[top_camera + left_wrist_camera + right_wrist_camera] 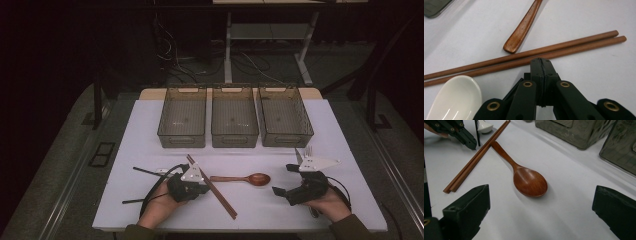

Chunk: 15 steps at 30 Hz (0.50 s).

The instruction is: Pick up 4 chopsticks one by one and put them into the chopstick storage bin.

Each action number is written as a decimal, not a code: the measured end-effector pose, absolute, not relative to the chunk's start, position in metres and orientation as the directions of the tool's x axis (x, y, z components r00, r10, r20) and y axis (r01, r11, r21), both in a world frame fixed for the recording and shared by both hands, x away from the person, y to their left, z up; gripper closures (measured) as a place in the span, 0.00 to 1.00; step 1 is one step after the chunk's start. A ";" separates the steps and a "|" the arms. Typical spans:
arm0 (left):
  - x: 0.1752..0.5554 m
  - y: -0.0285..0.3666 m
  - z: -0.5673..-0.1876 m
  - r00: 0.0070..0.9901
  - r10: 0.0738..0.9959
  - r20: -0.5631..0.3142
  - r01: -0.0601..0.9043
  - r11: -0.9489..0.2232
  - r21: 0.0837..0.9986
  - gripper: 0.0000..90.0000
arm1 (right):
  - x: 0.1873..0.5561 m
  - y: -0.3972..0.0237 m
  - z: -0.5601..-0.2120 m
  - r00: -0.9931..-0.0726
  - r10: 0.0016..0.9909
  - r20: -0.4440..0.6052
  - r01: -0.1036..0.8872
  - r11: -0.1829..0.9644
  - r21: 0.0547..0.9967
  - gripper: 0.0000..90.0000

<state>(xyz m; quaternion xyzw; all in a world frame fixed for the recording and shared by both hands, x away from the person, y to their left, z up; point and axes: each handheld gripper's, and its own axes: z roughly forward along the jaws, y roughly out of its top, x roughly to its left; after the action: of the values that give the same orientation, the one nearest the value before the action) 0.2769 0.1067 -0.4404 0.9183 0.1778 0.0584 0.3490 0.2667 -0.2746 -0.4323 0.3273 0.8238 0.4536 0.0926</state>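
A pair of brown wooden chopsticks (212,187) lies slantwise on the white table (150,130), and a brown wooden spoon (245,178) lies just to its right. My left gripper (205,189) is shut with nothing between its jaws. In the left gripper view its tips (541,62) sit right at the near chopstick (564,51), with the spoon's handle end (520,31) beyond. My right gripper (282,180) stands wide open on the table to the right of the spoon's bowl. In the right gripper view the spoon (530,181) lies ahead between the jaws, untouched.
Three empty grey bins (234,117) stand in a row at the back. A white ceramic spoon (454,97) lies beside my left gripper, and black chopsticks (145,171) lie at its left. What looks like a metal fork (308,149) lies behind my right gripper.
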 end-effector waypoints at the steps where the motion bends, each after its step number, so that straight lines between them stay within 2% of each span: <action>1: 0.277 0.107 -0.441 0.930 0.366 -0.016 0.285 -0.697 0.658 0.97 | 0.267 -0.275 -0.432 -0.769 0.623 0.144 0.455 0.375 0.808 0.01; 5: 0.275 0.109 -0.438 0.927 0.374 -0.031 0.297 -0.681 0.670 0.92 | 0.266 -0.275 -0.432 -0.767 0.625 0.146 0.456 0.371 0.809 0.02; 10: 0.273 0.118 -0.432 0.918 0.392 -0.058 0.321 -0.651 0.688 0.78 | 0.266 -0.275 -0.432 -0.770 0.622 0.144 0.454 0.375 0.808 0.02; 15: 0.271 0.133 -0.426 0.900 0.429 -0.081 0.353 -0.606 0.713 0.70 | 0.266 -0.275 -0.432 -0.770 0.621 0.144 0.454 0.375 0.808 0.01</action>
<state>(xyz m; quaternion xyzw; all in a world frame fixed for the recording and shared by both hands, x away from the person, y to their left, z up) 0.2709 0.1332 -0.4259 0.8947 0.2186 0.0490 0.3865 0.2661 -0.2746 -0.4321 0.3263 0.8240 0.4539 0.0922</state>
